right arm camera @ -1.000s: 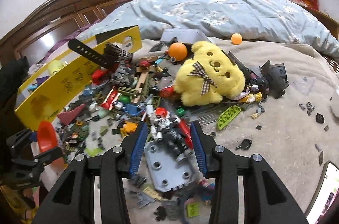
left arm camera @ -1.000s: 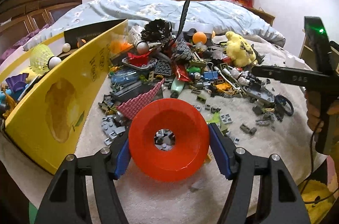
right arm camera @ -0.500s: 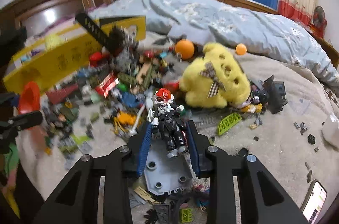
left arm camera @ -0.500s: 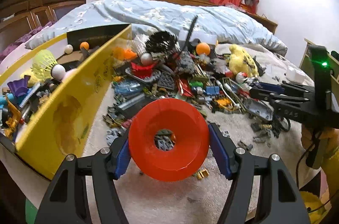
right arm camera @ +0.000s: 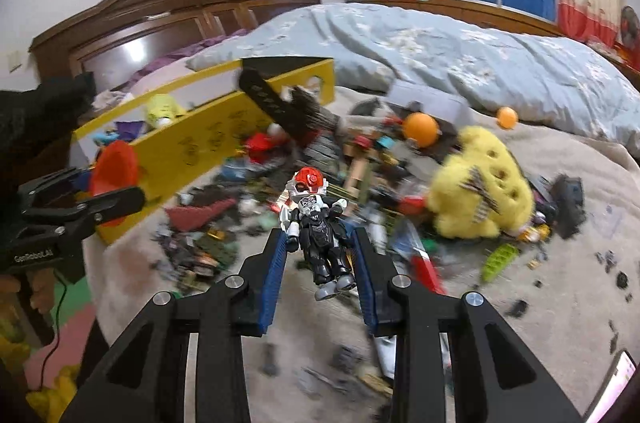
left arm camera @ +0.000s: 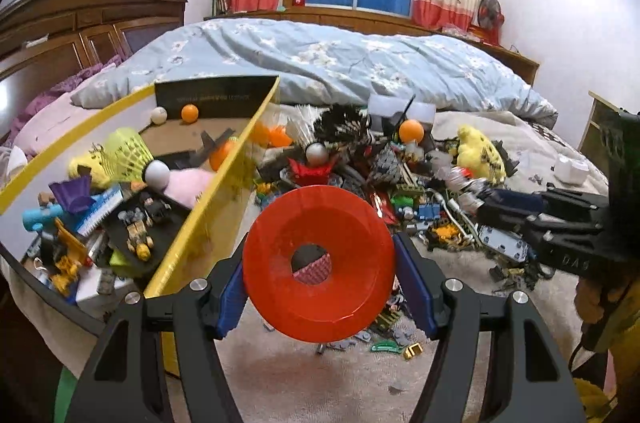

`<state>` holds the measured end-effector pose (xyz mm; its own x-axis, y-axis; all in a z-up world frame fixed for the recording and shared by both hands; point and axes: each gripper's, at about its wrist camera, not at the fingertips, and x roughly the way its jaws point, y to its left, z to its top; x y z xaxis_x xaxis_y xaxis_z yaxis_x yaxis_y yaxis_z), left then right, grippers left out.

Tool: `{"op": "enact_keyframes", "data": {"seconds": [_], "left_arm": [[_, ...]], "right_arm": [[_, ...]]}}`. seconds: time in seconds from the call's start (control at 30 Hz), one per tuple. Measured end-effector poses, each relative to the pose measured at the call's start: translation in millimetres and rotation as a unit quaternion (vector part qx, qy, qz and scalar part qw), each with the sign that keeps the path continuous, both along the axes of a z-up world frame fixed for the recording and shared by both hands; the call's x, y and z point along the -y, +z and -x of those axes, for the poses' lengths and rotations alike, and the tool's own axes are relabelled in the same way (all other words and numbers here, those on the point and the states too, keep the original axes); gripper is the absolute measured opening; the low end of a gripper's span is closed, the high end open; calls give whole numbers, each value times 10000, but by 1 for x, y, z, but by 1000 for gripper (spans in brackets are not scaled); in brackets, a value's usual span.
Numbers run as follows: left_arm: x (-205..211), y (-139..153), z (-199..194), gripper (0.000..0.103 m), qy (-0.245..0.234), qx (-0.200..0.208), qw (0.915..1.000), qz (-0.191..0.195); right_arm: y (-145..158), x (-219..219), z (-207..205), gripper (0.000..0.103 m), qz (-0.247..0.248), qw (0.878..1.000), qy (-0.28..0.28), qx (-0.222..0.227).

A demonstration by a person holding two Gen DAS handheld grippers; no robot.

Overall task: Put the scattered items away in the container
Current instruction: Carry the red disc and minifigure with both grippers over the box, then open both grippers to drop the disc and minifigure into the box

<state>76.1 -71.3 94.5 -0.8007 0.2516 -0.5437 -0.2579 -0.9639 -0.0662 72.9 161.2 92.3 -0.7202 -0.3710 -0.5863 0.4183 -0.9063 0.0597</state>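
My left gripper [left arm camera: 319, 263] is shut on a red funnel-shaped cone [left arm camera: 319, 263], held above the bed just right of the yellow box [left arm camera: 208, 219]; it also shows in the right wrist view [right arm camera: 114, 175]. My right gripper [right arm camera: 320, 247] is shut on a black robot figure with a red head [right arm camera: 318, 227], lifted above the toy pile [right arm camera: 360, 175]. The right gripper shows at the right of the left wrist view [left arm camera: 532, 215]. The yellow box [right arm camera: 192, 147] holds several toys.
A yellow plush [right arm camera: 476, 183] lies right of the pile, with orange balls [right arm camera: 420, 129] near it. A black strap and brush [right arm camera: 288, 107] stick up from the pile. A blue quilt [left arm camera: 360, 63] lies behind. Small bricks scatter on the beige blanket [right arm camera: 560, 283].
My right gripper closed on the robot figure and lifted it off the grey plate. My left gripper rose with the red cone and moved toward the yellow box.
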Motion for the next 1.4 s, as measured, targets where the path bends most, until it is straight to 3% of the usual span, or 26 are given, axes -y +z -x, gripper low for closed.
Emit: {"op": "enact_keyframes", "data": {"seconds": [0.27,0.7,0.93,1.4], "left_arm": [[18,24,5,67,353,-303,9986,246],[81,37,37,67,1198,-370,9911,446],[112,35,54,67,1545,-297,9856,615],[154,25,82,70,2117,44,9756,582]], "right_arm": [[16,39,9,33,94,9992,382,-104],[35,95,38,33,170,9971,737,10],[40,125,54,33,247,9953,926,98],[44,177,95,34,569,9917,1075,412]]}}
